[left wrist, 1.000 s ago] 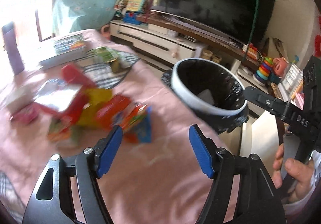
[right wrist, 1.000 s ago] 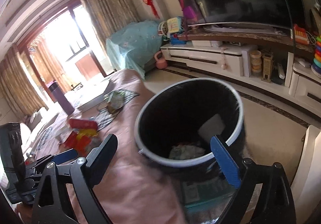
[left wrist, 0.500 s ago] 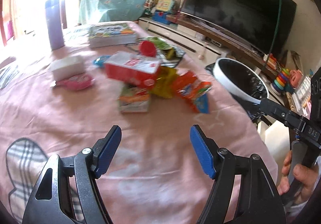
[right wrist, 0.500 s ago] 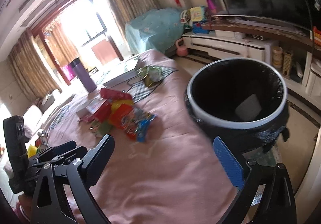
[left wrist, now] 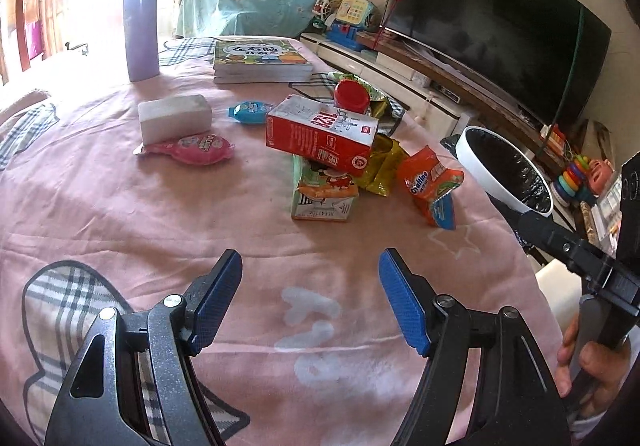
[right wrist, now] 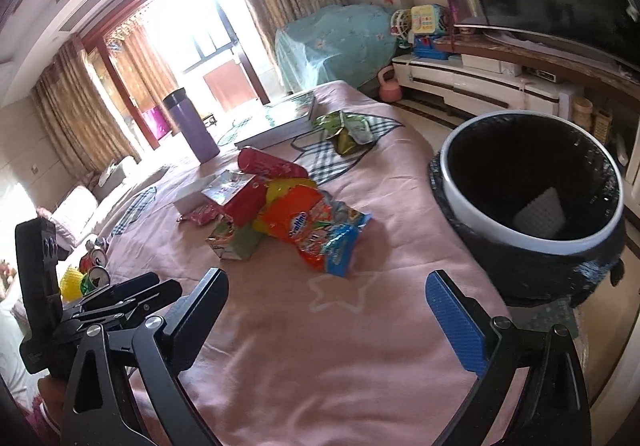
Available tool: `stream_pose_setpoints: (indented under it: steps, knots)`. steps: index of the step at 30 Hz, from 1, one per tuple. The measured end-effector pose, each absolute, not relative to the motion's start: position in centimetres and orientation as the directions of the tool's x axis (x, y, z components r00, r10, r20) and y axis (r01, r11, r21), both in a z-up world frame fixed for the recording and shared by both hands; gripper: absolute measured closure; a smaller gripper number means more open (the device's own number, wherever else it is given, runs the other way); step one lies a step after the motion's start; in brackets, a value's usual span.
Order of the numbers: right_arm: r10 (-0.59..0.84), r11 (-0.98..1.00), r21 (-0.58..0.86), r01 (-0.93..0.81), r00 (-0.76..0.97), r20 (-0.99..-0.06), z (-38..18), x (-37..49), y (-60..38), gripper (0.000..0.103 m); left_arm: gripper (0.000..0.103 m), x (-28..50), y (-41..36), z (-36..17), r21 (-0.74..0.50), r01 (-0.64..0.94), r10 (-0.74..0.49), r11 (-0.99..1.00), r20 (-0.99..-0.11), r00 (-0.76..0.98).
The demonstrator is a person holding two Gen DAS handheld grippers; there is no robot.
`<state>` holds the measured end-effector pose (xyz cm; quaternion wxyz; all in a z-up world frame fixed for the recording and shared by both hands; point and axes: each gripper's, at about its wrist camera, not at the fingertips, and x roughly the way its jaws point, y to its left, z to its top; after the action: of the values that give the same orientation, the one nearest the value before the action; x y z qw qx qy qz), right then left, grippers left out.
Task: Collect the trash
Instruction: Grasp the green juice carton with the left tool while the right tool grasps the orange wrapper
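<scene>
A pile of trash lies mid-table: a red carton (left wrist: 322,132) on a green carton (left wrist: 323,192), a yellow wrapper (left wrist: 382,166), an orange Ovaltine bag (left wrist: 434,184), a red-lidded can (left wrist: 351,96). The same bag (right wrist: 316,230) and cartons (right wrist: 236,198) show in the right wrist view. A white-rimmed bin with black liner (left wrist: 505,170) (right wrist: 532,182) stands at the table's right edge. My left gripper (left wrist: 310,302) is open and empty, short of the pile. My right gripper (right wrist: 326,310) is open and empty, between pile and bin.
On the pink tablecloth (left wrist: 120,214) lie a pink packet (left wrist: 196,145), a white tissue pack (left wrist: 175,116), a blue packet (left wrist: 250,112), books (left wrist: 260,60), a purple flask (left wrist: 141,26) and a green wrapper (right wrist: 348,128). TV stand (right wrist: 480,86) stands beyond. Cans (right wrist: 96,266) sit at left.
Both grippers pulled back and swung left from the bin toward the table. The pile now sits ahead of the left gripper; the bin moved to the right in both views.
</scene>
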<state>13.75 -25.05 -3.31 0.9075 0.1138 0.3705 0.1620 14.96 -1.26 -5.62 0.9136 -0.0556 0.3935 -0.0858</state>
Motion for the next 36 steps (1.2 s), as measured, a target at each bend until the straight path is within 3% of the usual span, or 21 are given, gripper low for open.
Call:
stream_pose_setpoints:
  steps: [9,19,20,21,22,26,27,36]
  knots:
    - [0.419,0.903,0.365,-0.224,0.638,-0.646,-4.5,16.2,-24.3,0.007,0.030,17.5,-1.9,-6.0,-0.171,0.125,-0.210,0.977,-0.721,0.660]
    - [0.454,0.882,0.435,-0.181,0.574,-0.682,-7.1,20.0,-24.2,0.031,0.031,22.4,-3.3,-7.8,-0.169,0.125,-0.210,0.978,-0.762,0.613]
    - [0.453,0.882,0.437,-0.176,0.570,-0.686,-7.3,20.2,-24.2,0.034,0.032,22.8,-3.3,-8.1,-0.176,0.124,-0.215,0.977,-0.765,0.608]
    - [0.452,0.882,0.439,-0.171,0.567,-0.688,-7.5,20.5,-24.2,0.035,0.041,23.1,-3.3,-8.2,-0.189,0.123,-0.224,0.974,-0.765,0.604]
    - [0.452,0.882,0.440,-0.168,0.566,-0.690,-7.6,20.7,-24.2,0.043,0.051,23.3,-3.2,-8.4,-0.204,0.124,-0.238,0.971,-0.766,0.598]
    - [0.458,0.880,0.439,-0.182,0.574,-0.679,-7.5,20.8,-24.1,0.087,0.052,23.5,-2.8,-8.3,-0.254,0.127,-0.279,0.959,-0.750,0.599]
    - [0.457,0.880,0.435,-0.189,0.583,-0.672,-7.3,20.5,-24.1,0.094,0.052,23.3,-2.6,-8.1,-0.269,0.128,-0.290,0.955,-0.741,0.605]
    - [0.454,0.886,0.404,-0.229,0.611,-0.648,-5.6,18.6,-24.0,0.102,0.054,19.5,-0.2,-5.7,-0.386,0.128,-0.372,0.913,-0.666,0.646]
